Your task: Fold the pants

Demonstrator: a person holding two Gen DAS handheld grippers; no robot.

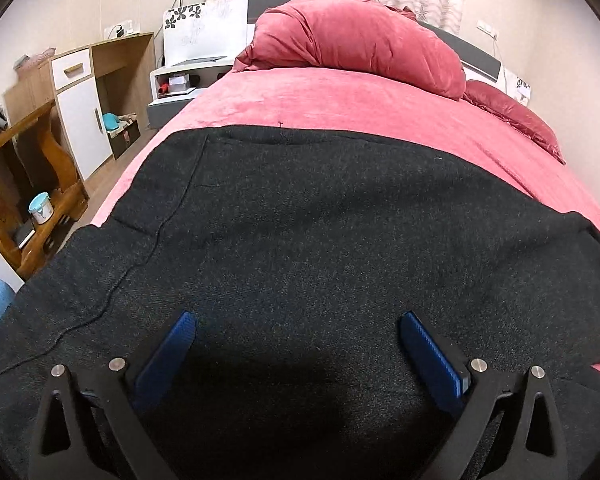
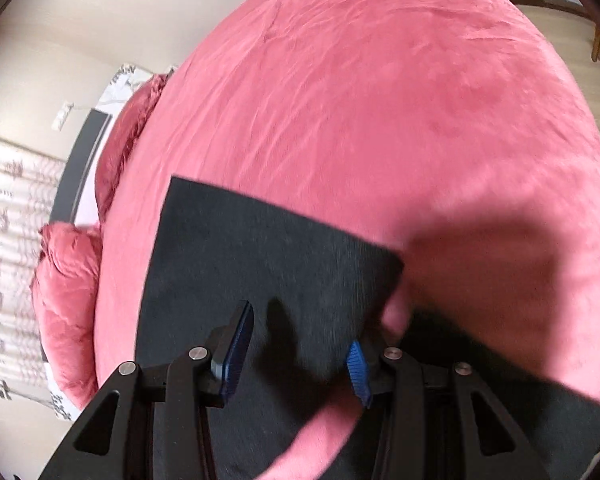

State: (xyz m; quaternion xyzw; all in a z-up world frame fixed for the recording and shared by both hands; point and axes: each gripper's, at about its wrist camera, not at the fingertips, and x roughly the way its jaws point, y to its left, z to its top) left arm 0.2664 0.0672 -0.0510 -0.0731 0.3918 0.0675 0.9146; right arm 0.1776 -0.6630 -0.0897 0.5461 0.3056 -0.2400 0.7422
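Note:
Dark charcoal pants (image 1: 320, 220) lie spread flat across the pink bed (image 1: 340, 100), with a side seam running down the left part. My left gripper (image 1: 297, 317) hovers low over the cloth with its blue pads wide apart and nothing pinched between them. In the right wrist view one squared end of the pants (image 2: 260, 248) rests on the bed sheet (image 2: 380, 100). Over that end my right gripper (image 2: 300, 327) stands partly open. Its right pad (image 2: 356, 368) sits at the cloth's edge beside a raised pink fold. The cloth lies under the jaws, and neither pad presses on it.
A bundled red quilt (image 1: 360, 40) and a pillow (image 1: 512, 116) fill the head of the bed. Left of the bed stand a nightstand (image 1: 176, 84), a wood and white cabinet (image 1: 92, 92) and a wooden shelf with a mug (image 1: 40, 208). Floor (image 2: 572, 28) shows past the bed's far side.

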